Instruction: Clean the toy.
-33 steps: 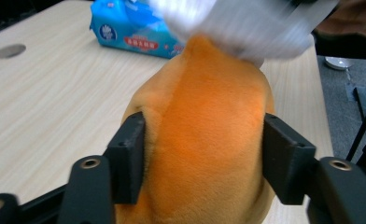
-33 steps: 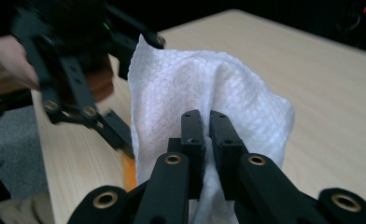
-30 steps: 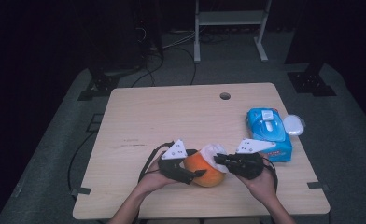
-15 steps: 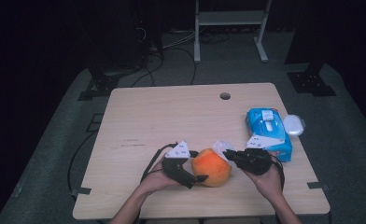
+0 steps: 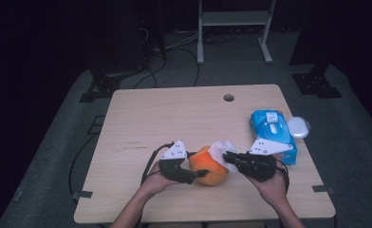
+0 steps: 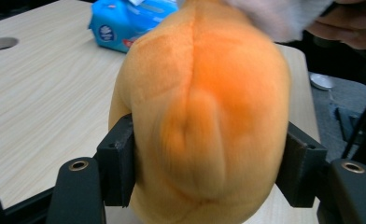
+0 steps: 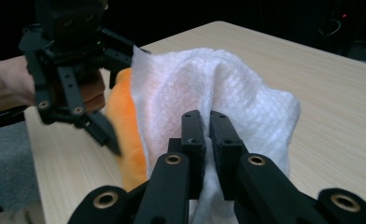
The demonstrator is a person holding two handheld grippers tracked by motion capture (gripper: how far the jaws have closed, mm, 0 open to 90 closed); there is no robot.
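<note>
An orange plush toy (image 5: 210,166) lies near the table's front edge. My left gripper (image 5: 198,165) has just been closing its jaws, and the pads now press into both flanks of the plush (image 6: 204,116). My right gripper (image 5: 227,156) is shut on a white wipe (image 5: 222,148), which rests against the plush's upper right side. In the right gripper view the wipe (image 7: 218,88) billows over the closed jaws of the right gripper (image 7: 208,122), with the orange plush (image 7: 127,126) and the left gripper (image 7: 102,130) behind it.
A blue pack of wipes (image 5: 272,133) lies at the right of the wooden table (image 5: 174,118), with a white round lid (image 5: 298,127) beside it. A cable hole (image 5: 228,98) sits near the far edge. Both forearms come in over the front edge.
The right gripper pulled away to the right of the plush and now holds the wipe against its top right. The left jaws have closed in on the plush.
</note>
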